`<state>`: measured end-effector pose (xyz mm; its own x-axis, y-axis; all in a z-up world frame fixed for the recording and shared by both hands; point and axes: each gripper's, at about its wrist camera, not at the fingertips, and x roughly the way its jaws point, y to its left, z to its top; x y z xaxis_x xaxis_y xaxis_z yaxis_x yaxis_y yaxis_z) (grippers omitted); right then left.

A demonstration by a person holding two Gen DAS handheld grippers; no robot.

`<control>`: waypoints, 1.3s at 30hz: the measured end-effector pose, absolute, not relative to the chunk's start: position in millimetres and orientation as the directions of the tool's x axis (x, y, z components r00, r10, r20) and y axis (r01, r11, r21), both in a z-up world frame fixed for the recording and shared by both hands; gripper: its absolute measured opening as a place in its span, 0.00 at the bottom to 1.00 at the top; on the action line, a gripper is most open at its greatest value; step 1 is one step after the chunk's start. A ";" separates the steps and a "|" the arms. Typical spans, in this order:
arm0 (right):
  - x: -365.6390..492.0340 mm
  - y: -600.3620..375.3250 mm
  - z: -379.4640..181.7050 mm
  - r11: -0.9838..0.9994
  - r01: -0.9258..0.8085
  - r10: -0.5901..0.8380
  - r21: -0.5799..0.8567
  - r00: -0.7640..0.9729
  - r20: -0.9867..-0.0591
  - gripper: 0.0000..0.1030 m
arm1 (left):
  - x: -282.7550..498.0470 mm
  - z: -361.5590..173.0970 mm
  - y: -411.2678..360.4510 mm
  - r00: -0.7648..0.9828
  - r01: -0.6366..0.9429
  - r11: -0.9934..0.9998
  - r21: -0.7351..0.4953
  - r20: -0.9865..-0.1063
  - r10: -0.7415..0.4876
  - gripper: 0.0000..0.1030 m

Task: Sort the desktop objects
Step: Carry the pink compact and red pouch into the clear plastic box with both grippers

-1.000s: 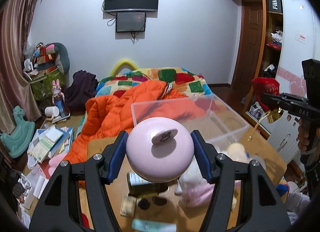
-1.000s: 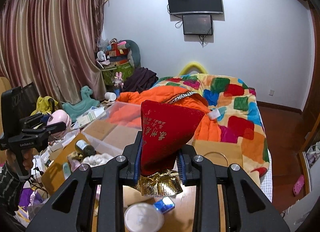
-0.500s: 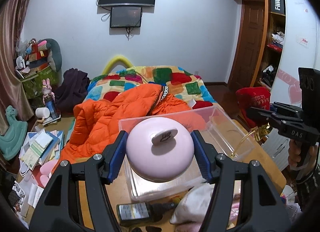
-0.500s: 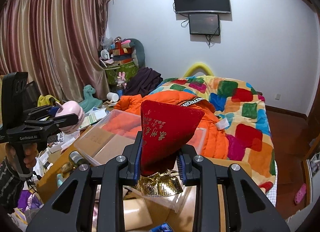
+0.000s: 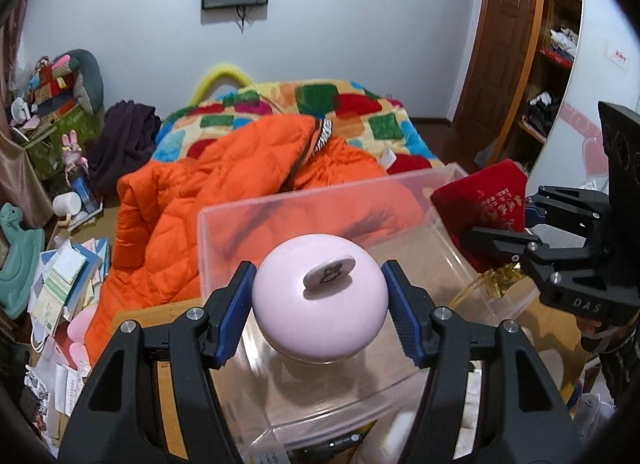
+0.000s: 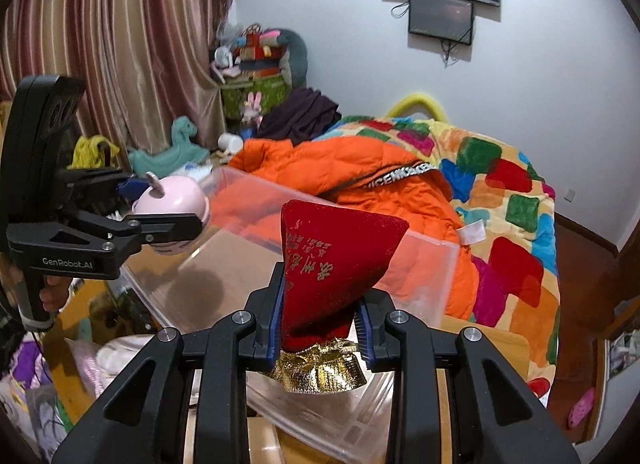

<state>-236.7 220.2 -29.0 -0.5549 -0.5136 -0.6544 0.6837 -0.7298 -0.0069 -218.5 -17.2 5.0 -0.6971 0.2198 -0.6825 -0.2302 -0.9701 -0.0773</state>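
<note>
My left gripper (image 5: 320, 300) is shut on a round pink container (image 5: 320, 296) and holds it above the near end of a clear plastic bin (image 5: 304, 200). My right gripper (image 6: 320, 316) is shut on a red velvet pouch (image 6: 336, 256) with a gold bottom and holds it over the bin's (image 6: 424, 260) edge. In the left wrist view the right gripper (image 5: 520, 224) and pouch (image 5: 480, 204) show at the bin's right side. In the right wrist view the left gripper (image 6: 176, 220) and pink container (image 6: 172, 204) show at the bin's left end.
The bin stands on a wooden desk (image 5: 172, 376) with soft items (image 6: 120, 352) near its front. Behind it lie an orange jacket (image 5: 224, 200) and a colourful blanket on a bed (image 6: 512, 192). Books and toys (image 5: 60, 280) clutter the floor at left.
Both grippers have moved forward over the clear bin with their objects still held. The bin now fills the lower view and the desk clutter has dropped out of sight.
</note>
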 end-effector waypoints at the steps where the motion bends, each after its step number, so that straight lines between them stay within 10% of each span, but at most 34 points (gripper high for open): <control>1: -238.3 217.8 -32.5 -0.726 0.688 -0.511 -0.010 -0.549 -0.661 0.27 | -221.3 1.8 -15.7 -0.689 -0.233 -0.970 -0.075 -0.691 0.219 0.61; 24: -258.2 195.6 -65.0 -0.706 0.706 -0.426 -0.055 -0.485 -0.764 0.29 | -239.8 -26.2 6.9 -0.612 -0.290 -0.957 0.014 -0.771 0.174 0.61; 39: -252.3 203.4 -56.1 -0.760 0.644 -0.387 -0.094 -0.563 -0.730 0.63 | -224.8 -8.0 4.4 -0.656 -0.267 -0.963 0.040 -0.740 0.151 0.63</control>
<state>-252.3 203.4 -56.1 -0.5634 -0.3869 -0.7300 0.6436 -0.7596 -0.0942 -224.8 4.4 -8.0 -0.6555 0.1512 -0.7399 -0.2673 -0.9628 0.0401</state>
